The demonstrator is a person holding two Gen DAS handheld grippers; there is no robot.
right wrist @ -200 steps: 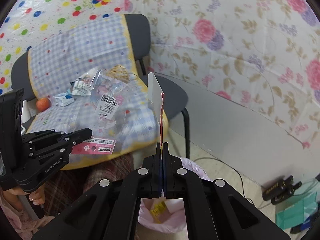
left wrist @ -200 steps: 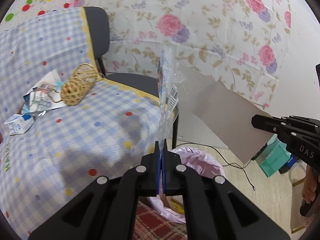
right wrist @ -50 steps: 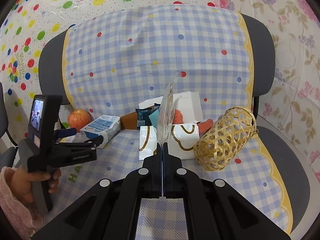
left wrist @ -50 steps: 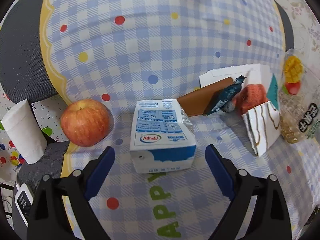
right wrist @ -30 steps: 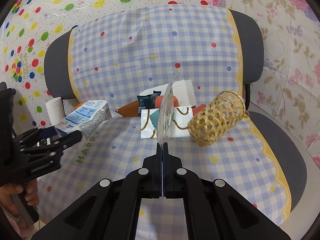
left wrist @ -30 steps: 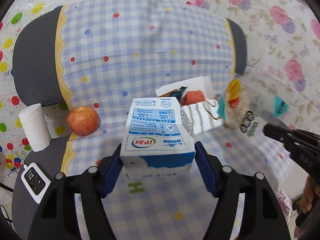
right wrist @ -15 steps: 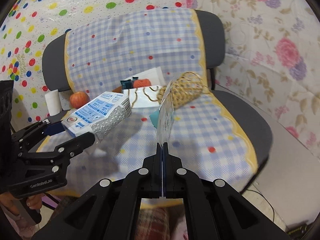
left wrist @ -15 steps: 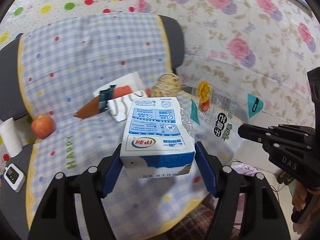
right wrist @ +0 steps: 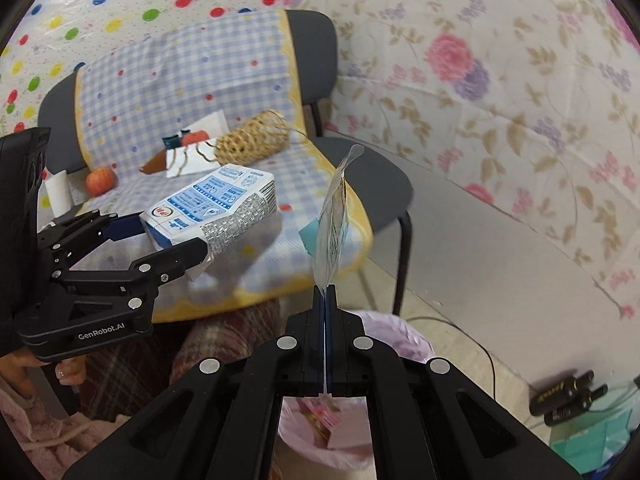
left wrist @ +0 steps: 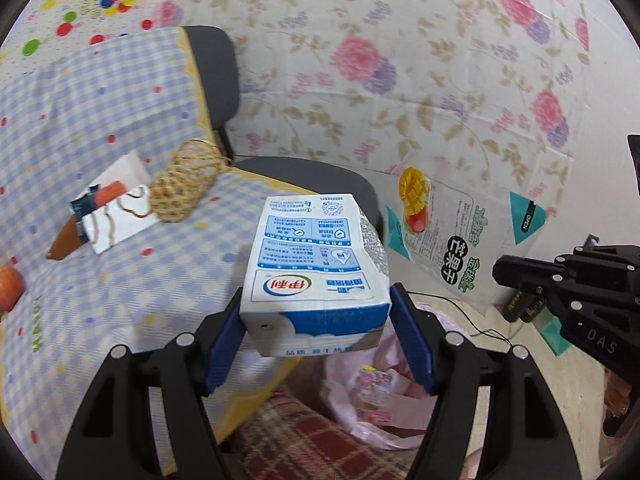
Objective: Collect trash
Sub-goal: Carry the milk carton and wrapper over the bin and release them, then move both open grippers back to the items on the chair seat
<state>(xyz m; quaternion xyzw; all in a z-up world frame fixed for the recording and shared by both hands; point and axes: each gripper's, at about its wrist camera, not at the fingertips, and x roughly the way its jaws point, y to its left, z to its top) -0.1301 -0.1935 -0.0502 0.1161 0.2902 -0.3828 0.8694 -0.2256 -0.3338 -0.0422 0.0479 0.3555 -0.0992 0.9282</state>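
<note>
My left gripper (left wrist: 318,332) is shut on a blue and white milk carton (left wrist: 316,264), held in the air past the chair's front edge; it also shows in the right wrist view (right wrist: 208,210). My right gripper (right wrist: 325,300) is shut on a clear snack wrapper (right wrist: 334,216) printed with mango, seen flat in the left wrist view (left wrist: 448,236). A trash bin lined with a pink bag (right wrist: 404,344) stands on the floor below both grippers, with wrappers inside; it also shows in the left wrist view (left wrist: 376,400).
On the checked chair cover (left wrist: 100,292) lie a woven basket (left wrist: 180,188), a white paper bag (left wrist: 116,216), a brown packet (left wrist: 64,240) and an apple (right wrist: 102,181). A toilet roll (right wrist: 58,192) stands at the left. A cable (left wrist: 476,324) and black items (right wrist: 568,398) lie on the floor.
My left gripper closed on the milk carton, lifted it off the chair and carried it right, above the bin. My right gripper moved the same way with the wrapper.
</note>
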